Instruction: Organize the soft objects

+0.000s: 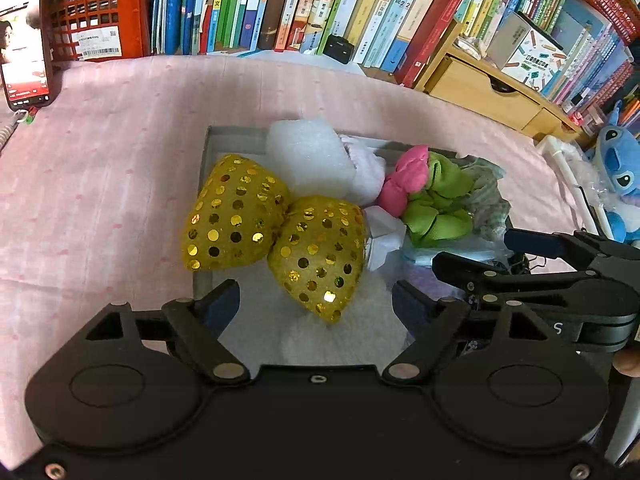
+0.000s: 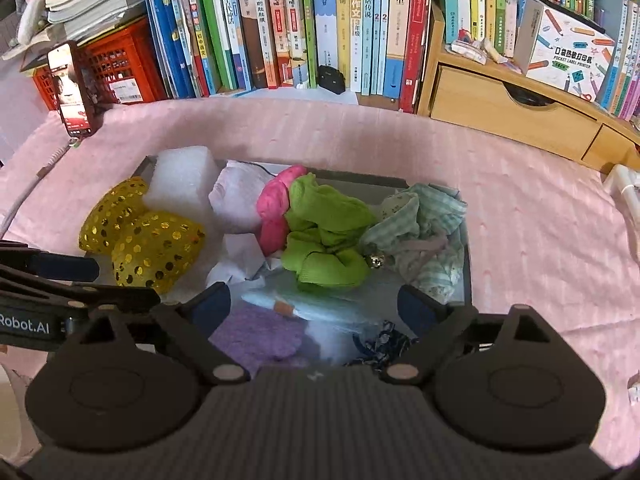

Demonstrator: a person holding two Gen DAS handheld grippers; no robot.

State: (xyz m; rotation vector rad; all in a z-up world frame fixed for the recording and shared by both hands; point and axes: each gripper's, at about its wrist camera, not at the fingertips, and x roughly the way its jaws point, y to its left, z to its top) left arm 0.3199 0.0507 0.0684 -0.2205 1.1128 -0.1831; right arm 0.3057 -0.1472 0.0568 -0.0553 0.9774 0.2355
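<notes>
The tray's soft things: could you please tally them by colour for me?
Gold sequined bow: 1
White foam block: 1
Pink cloth: 1
Green scrunchie: 1
Checked pale-green cloth: 1
Purple pad: 1
Dark blue patterned piece: 1
Total: 7, not counting the crumpled white and pale items, which blur together.

My two wrist views sit close behind each tool, angled steeply down; both share the grey tray point(image 1: 224, 133) ahead and the bookshelf point(image 2: 280, 20) beyond.
</notes>
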